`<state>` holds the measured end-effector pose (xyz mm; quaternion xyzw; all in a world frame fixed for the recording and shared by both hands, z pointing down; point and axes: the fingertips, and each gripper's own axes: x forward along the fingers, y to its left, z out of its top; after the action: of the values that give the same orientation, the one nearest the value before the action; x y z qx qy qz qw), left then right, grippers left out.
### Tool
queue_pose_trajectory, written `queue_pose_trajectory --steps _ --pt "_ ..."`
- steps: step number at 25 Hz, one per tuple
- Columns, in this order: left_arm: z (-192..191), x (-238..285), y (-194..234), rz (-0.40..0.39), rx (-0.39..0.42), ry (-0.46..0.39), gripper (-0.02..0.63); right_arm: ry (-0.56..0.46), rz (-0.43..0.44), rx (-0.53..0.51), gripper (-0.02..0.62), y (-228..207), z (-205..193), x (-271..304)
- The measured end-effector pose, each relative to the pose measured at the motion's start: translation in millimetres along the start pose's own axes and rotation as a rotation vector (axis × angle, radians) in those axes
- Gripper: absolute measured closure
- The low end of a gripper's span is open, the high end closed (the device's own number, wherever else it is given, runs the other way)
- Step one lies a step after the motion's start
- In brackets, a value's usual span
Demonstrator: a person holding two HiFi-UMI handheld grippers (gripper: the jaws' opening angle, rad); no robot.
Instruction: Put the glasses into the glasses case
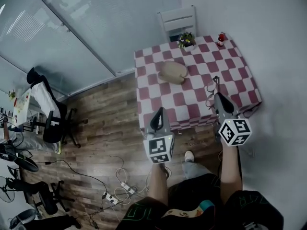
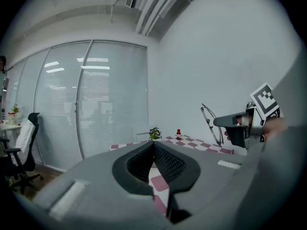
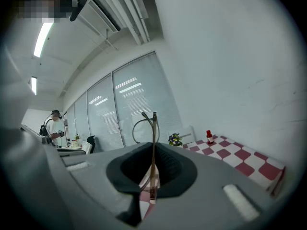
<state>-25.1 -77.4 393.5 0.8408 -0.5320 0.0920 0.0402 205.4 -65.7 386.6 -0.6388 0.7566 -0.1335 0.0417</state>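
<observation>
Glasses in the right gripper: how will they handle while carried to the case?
The glasses look thin-wired, so probably light and slightly springy. The right gripper pinches only a slim part, so they may pivot or slip. They stick out past the jaws, so are likely easy to bend.

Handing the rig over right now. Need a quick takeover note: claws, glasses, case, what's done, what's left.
Left claw: shut, empty, at the table's near edge.
Right claw: shut on the glasses, held up in the air above the table's near right part.
Glasses case: lying mid-table, neither claw touching it; it looks closed, but I can't be sure.
Done: glasses are in the grip.
Left: open the case if needed, probably with the left claw, then put the glasses in.
</observation>
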Motion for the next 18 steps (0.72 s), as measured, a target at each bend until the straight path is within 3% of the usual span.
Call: queue_pose_trajectory --steps 7,18 --pt "-2 20 18 0.029 -0.016 -0.007 0.598 -0.003 0.019 -0.022 0.575 2 6 29" --pt "25 33 32 0.050 -0.008 -0.054 0.598 -0.045 0.050 -0.060 0.575 10 32 51"
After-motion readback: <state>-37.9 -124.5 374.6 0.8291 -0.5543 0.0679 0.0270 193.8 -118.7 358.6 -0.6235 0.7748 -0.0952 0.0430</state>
